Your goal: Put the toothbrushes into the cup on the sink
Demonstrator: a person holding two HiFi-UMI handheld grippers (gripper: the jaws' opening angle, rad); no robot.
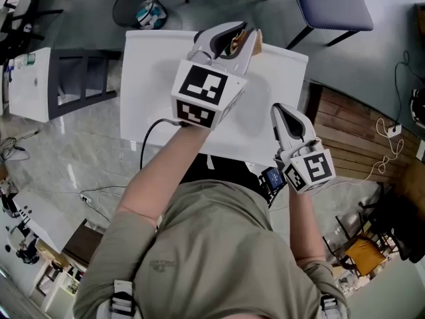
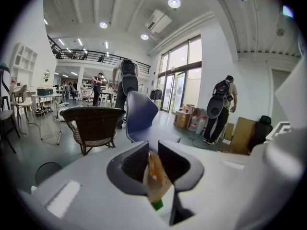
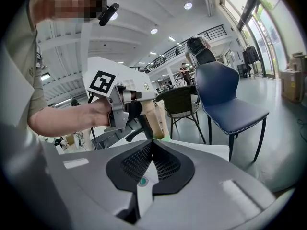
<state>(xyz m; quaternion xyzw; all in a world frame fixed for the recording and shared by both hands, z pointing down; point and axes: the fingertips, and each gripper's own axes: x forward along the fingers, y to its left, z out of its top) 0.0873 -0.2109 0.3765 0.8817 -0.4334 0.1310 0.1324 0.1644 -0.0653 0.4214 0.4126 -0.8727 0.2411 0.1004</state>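
Toothbrush [image 2: 154, 178] is in the air above the table's far edge, not in a cup yet.

Table [image 1: 153, 78]: white top. No view shows a cup on it, and I can't make out a sink for sure.

Left gripper [image 1: 232, 40]: over the table's far edge, jaws nearly together, pinching the toothbrush. It looks like a tan card pack with a green end, and the brush itself can't be seen.

Right gripper [image 1: 284, 111]: over the table's near right edge, jaws fully together, nothing visible between them.

Step in hand, my read: carry to the cup.

How to do it well:
- Find the cup first, looking down at the table.
- Keep the left squeeze steady; card can slip or crush.
- Bring the pack upright over the cup mouth, lower it inside, then release.
- Use the right gripper to steady the cup if it's light.
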